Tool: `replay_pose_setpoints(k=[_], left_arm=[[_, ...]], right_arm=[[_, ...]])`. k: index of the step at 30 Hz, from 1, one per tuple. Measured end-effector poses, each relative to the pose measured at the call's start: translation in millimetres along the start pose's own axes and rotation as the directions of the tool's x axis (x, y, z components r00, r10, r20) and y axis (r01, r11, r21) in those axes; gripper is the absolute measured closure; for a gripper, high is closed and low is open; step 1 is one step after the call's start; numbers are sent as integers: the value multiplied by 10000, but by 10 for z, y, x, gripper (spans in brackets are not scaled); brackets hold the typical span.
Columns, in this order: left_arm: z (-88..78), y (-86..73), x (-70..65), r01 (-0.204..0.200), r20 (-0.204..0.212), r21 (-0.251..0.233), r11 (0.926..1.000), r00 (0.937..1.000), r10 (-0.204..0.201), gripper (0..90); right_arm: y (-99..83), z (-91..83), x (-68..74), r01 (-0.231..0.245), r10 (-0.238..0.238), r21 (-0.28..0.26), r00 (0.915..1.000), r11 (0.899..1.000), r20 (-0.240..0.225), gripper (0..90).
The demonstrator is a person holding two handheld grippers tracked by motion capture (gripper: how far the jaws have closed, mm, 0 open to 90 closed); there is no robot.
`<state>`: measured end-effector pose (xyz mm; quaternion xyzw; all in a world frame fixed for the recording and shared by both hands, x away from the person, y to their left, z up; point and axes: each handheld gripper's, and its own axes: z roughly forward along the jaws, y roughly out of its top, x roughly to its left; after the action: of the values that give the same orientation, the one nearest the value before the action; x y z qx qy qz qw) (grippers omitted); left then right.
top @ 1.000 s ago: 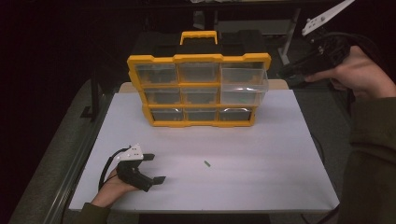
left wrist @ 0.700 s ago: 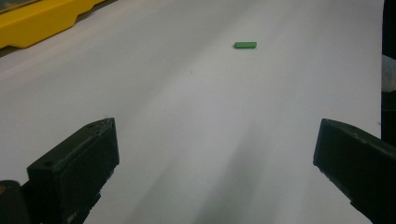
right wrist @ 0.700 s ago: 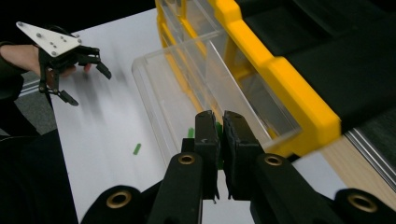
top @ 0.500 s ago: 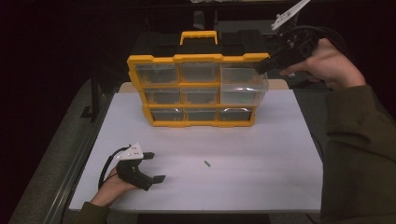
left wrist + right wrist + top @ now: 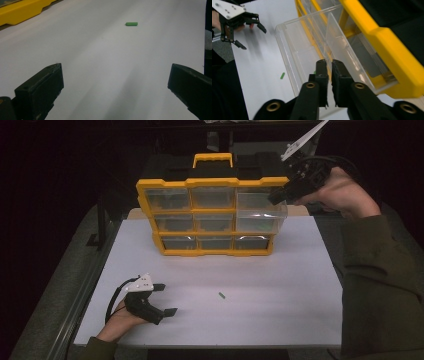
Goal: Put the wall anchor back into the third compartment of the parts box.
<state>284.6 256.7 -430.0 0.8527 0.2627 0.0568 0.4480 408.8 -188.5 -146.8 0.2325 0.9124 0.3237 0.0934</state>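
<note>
A yellow organizer (image 5: 212, 215) with clear drawers stands upright at the back of the white board (image 5: 290, 285). Its upper right drawer (image 5: 261, 209) is pulled out. My right gripper (image 5: 274, 199) hangs at that drawer's outer corner. In the right gripper view its jaws (image 5: 329, 61) sit over the clear drawer (image 5: 312, 42), shut after closing a little further, and I make out nothing between the pads. My left gripper (image 5: 167, 299) rests open on the board at the front left. A small green piece (image 5: 131, 24) lies ahead of the left gripper (image 5: 115, 82), apart from it.
The green piece (image 5: 221, 295) lies alone mid-board, in front of the organizer. The organizer's black carry handle section (image 5: 212, 162) rises behind the drawers. A person's sleeve (image 5: 380, 285) covers the board's right edge. The table's metal edge (image 5: 85, 285) runs along the left.
The right hand has moved left, bringing its gripper from right of the organizer to the pulled-out upper right drawer. The left hand has stayed in place.
</note>
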Motion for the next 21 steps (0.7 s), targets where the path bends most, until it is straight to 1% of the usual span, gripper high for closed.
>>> replay_pose_setpoints(k=[1,3,7,11,12,13,14,15,19,21], left_arm=[[-3,0,0,1,-1,13,10000,10000,-1,0],[-5,-2,-1,-3,-18,32,10000,10000,3,0],[-3,-3,-5,2,-3,35,10000,10000,-2,0],[-3,-3,-6,-10,-10,62,10000,10000,10,0],[-3,-5,-6,7,-10,32,10000,10000,-7,0],[-6,-3,-3,-25,-23,30,10000,10000,25,0],[-4,-5,-6,18,-50,-14,10000,10000,-18,0],[-5,-6,-6,37,-64,-18,10000,10000,-37,0],[-8,-10,-1,13,-48,75,10000,10000,-13,0],[-4,-12,-5,62,-48,59,10000,10000,-61,0]], right_arm=[[-10,-26,0,-56,56,-15,10000,10000,14,886],[-48,-103,-16,-155,156,-92,9997,9998,180,888],[-143,-219,-33,-356,362,-182,9987,9992,359,888],[-239,-294,-47,-605,609,-88,9970,9981,474,888],[-267,-298,-51,-598,603,-114,9969,9981,514,887],[-292,-306,-45,-707,711,-89,9961,9975,524,888],[-331,-307,-50,-631,637,-120,9966,9979,523,887],[-353,-308,-48,-677,680,-88,9961,9977,554,887],[-478,-284,-55,-841,839,-3,9942,9965,676,887],[-540,-262,-45,-883,881,-2,9940,9961,649,887]])
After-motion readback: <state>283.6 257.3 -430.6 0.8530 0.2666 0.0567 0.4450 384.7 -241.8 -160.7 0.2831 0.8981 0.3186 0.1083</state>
